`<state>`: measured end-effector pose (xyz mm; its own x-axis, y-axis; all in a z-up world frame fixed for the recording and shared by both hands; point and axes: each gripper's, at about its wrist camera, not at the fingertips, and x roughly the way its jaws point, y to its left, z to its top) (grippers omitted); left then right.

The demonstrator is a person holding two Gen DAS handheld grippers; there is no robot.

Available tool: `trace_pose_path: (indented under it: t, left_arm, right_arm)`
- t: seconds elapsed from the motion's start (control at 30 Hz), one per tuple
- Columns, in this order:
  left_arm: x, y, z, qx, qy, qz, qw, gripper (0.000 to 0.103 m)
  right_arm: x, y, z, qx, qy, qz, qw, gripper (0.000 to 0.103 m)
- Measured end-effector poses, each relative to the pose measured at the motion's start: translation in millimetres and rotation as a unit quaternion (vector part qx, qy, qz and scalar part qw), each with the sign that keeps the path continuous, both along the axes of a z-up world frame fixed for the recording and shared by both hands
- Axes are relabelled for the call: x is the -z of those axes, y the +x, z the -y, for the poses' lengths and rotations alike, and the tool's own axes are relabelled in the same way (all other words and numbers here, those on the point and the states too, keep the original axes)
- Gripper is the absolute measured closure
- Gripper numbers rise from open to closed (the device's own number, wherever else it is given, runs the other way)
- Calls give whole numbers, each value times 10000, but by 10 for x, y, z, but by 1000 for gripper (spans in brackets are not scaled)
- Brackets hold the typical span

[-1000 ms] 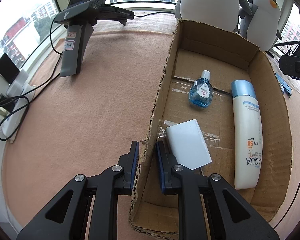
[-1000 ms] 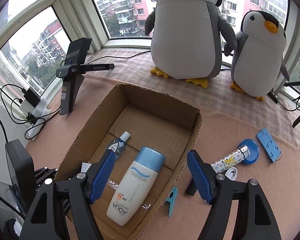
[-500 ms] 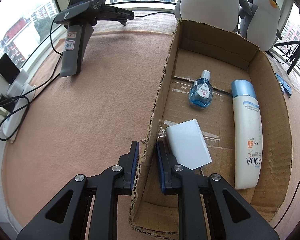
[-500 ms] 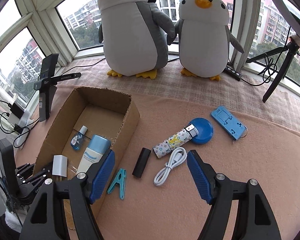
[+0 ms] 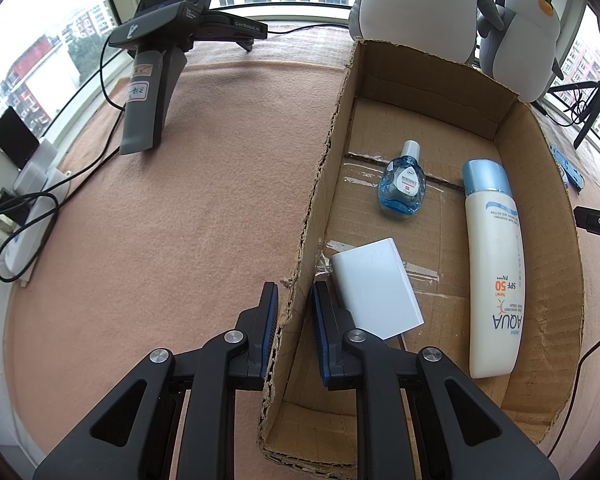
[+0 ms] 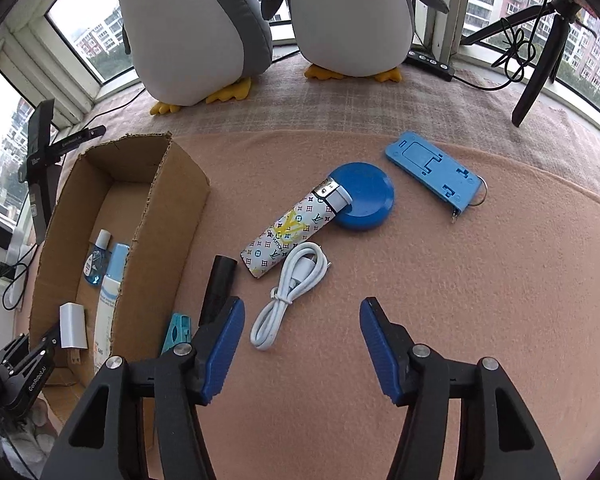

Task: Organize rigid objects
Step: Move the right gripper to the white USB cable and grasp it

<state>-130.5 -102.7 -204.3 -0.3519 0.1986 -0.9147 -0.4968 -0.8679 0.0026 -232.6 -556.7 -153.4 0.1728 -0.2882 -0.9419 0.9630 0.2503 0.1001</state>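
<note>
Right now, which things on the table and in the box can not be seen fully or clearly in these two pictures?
- Green clip: right wrist view, lower part hidden behind the right gripper.
- Black tube: same view, near end covered by the same finger.
- Sunscreen bottle: right wrist view, partly hidden by the box wall.
- Eye-drop bottle: left wrist view, label print too small to read.
- Both penguins: heads cut off in the right wrist view.

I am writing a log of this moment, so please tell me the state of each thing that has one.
Left claw: shut on the box wall.
Right claw: open, empty, above the cable.
Box: open top, three items inside.
Sunscreen: lying flat, capped.
Drops bottle: lying, capped.
Cable: coiled, on the cloth.
</note>
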Motion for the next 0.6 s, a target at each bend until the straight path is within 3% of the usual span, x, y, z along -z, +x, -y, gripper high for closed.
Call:
trace_pose_path:
  t: [0.6]
  left_arm:
    - [1, 2, 1, 182, 3, 1, 9998, 87]
  right_arm:
    - [249, 124, 115, 146, 318, -120, 9993, 69]
